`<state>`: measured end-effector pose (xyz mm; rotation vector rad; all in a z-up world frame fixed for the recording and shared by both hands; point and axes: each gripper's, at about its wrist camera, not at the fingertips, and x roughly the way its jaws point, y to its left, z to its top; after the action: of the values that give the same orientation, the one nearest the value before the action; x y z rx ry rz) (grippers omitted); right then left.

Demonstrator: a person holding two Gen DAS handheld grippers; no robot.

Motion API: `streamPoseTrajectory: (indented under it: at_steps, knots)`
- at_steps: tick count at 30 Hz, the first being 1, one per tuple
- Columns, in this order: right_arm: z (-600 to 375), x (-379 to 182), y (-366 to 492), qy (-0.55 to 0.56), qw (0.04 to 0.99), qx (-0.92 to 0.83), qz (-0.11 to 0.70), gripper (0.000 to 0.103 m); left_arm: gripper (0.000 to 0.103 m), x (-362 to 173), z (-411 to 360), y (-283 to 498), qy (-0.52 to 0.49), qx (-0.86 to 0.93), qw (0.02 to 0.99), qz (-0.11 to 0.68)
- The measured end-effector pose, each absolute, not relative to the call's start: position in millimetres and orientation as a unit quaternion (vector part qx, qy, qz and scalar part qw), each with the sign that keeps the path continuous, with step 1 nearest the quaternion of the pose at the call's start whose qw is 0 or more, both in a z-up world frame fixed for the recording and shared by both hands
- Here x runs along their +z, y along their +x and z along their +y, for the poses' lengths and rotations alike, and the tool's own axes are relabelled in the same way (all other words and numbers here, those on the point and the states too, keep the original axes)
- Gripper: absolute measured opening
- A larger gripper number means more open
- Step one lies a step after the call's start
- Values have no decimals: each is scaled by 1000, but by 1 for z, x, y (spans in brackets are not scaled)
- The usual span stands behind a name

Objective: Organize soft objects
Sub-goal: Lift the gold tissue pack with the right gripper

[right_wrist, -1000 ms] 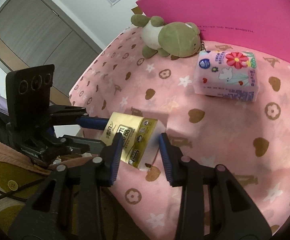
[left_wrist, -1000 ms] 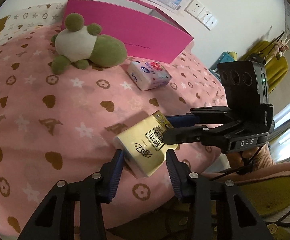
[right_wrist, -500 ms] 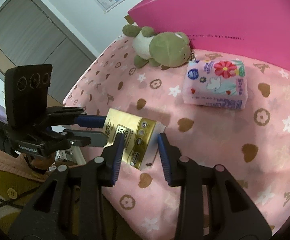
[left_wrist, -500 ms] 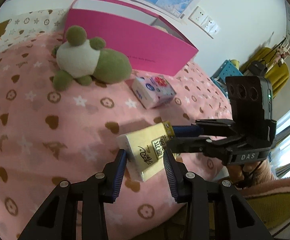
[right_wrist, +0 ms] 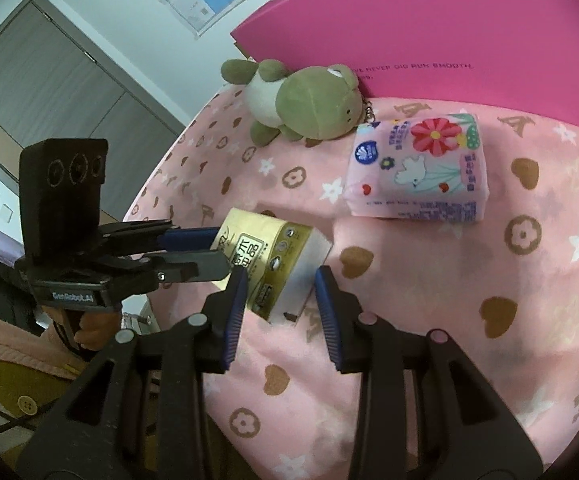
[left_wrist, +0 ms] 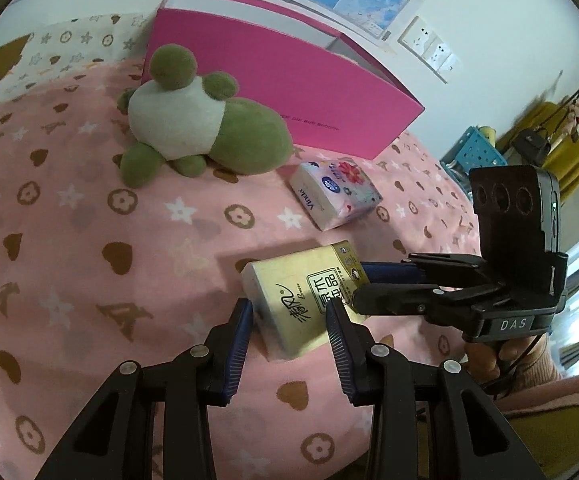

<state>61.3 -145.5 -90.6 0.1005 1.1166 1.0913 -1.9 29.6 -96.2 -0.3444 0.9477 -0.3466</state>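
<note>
A gold tissue pack (left_wrist: pixel 303 294) (right_wrist: pixel 267 258) is held above the pink blanket (left_wrist: pixel 89 240) near its front edge. My left gripper (left_wrist: pixel 289 318) is shut on one end of it and my right gripper (right_wrist: pixel 279 290) is shut on the other end, from opposite sides. The right gripper shows in the left wrist view (left_wrist: pixel 365 284), the left gripper in the right wrist view (right_wrist: pixel 217 252). A pink floral tissue pack (left_wrist: pixel 335 194) (right_wrist: pixel 419 170) lies further back. A green and white plush frog (left_wrist: pixel 197 124) (right_wrist: pixel 305 100) lies against an open magenta box (left_wrist: pixel 273 80) (right_wrist: pixel 449 32).
A star-patterned pillow (left_wrist: pixel 61 52) lies at the back left. A blue crate (left_wrist: pixel 477 152) and a yellow chair (left_wrist: pixel 561 152) stand beyond the bed's right side. Grey wardrobe doors (right_wrist: pixel 49 92) stand to the left of the bed.
Both grippers have lifted the gold tissue pack off the blanket and carried it further over the bed toward the box. Both have narrowed onto it.
</note>
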Motion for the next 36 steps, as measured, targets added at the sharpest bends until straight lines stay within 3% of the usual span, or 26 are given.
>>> streamPoseTrajectory:
  at_steps: [36]
  knots:
    - [-143, -47, 70, 35, 746, 494, 445, 38, 37, -51, 26, 8, -127, -177, 893, 395]
